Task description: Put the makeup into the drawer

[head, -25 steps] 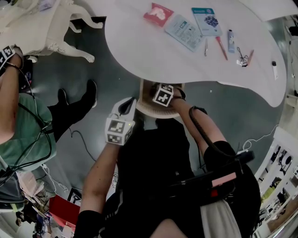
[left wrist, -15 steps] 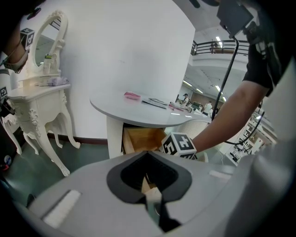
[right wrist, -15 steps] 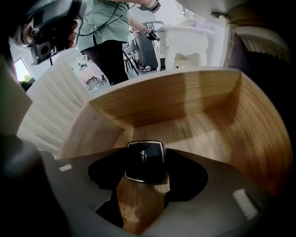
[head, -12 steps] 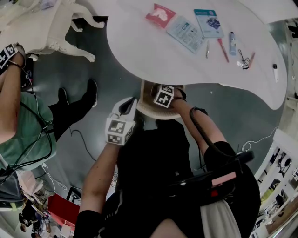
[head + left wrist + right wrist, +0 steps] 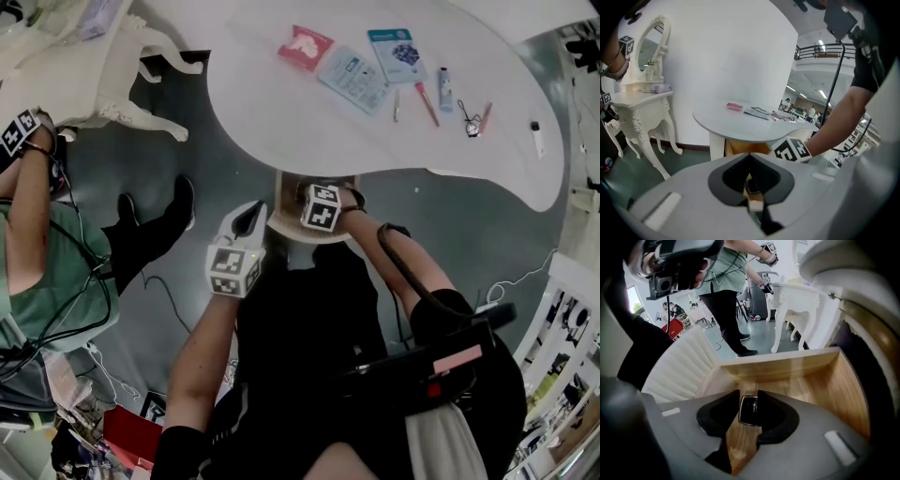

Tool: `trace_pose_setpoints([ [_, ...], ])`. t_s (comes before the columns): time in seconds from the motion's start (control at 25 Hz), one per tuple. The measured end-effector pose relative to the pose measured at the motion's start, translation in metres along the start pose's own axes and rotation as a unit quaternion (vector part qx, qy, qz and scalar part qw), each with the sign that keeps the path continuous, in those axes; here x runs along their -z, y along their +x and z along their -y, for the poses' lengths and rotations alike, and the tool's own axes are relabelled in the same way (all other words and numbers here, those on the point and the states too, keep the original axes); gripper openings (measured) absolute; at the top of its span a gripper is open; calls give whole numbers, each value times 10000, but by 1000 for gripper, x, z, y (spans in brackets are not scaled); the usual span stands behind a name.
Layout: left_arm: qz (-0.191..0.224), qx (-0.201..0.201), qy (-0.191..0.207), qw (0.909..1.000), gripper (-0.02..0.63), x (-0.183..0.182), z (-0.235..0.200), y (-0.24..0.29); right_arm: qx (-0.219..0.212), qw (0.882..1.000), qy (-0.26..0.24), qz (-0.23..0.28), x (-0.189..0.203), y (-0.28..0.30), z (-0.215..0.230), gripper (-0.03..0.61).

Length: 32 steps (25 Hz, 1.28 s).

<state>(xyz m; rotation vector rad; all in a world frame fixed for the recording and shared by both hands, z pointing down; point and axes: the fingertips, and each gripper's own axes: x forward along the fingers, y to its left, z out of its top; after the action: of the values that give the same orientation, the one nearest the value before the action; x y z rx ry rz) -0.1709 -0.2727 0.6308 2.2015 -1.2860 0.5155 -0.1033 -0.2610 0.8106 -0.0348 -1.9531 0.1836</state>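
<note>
Plainly, the change sits at the drawer. At the left edge of the head view a bystander [image 5: 37,272] in a green top stands beside an ornate white dressing table [image 5: 103,66] in the upper left; neither bears on the job. Left of centre, the left tongs [image 5: 749,155] hang in front of the drawer. Their tips are pressed together with nothing pinched, and only a sliver of background shows through the slit behind them.

Just right of them, at centre, the right tongs [image 5: 748,392] point steeply down into the open wooden drawer [image 5: 783,365] under the white table [image 5: 281,112]. Their jaws have just been closing and now stand half spread, with a small dark compact [image 5: 749,410] showing between them. It seems to lie flat on the drawer floor rather than in a grip: its pale rim is clear on the left, while its right edge slips behind the right jaw.

Since a moment ago neither hand has left the drawer in the head view; the picture has only slid slightly. My reading is that this compact is delivered and the right tongs are free. In the upper right, on the table, wait a red packet [image 5: 305,47], flat sachets [image 5: 352,77] and slim tubes and sticks [image 5: 441,77], so most of the makeup has yet to go in.
</note>
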Motion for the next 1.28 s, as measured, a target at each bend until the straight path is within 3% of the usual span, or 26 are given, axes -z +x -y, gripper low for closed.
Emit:
trace_pose_setpoints([
  [0.36, 426, -14, -26, 9991, 0, -48, 15, -24, 243, 9969, 41, 745, -40, -73, -18, 31],
  [0.64, 788, 213, 141, 9966, 0, -83, 32, -38, 478, 9880, 511, 1378, -65, -133, -27, 3],
  [0.88, 1031, 422, 173, 9936, 0, -103, 46, -56, 793, 9723, 1035, 1940, -76, -183, -20, 3],
  [1.12, 1442, 555, 335, 9874, 0, -126, 59, -77, 1065, 9553, 910, 2602, -104, -244, -28, 3],
  [1.28, 1845, 459, 356, 9811, 0, -146, 65, -93, 1399, 9356, 1054, 3065, -119, -287, -31, 3],
])
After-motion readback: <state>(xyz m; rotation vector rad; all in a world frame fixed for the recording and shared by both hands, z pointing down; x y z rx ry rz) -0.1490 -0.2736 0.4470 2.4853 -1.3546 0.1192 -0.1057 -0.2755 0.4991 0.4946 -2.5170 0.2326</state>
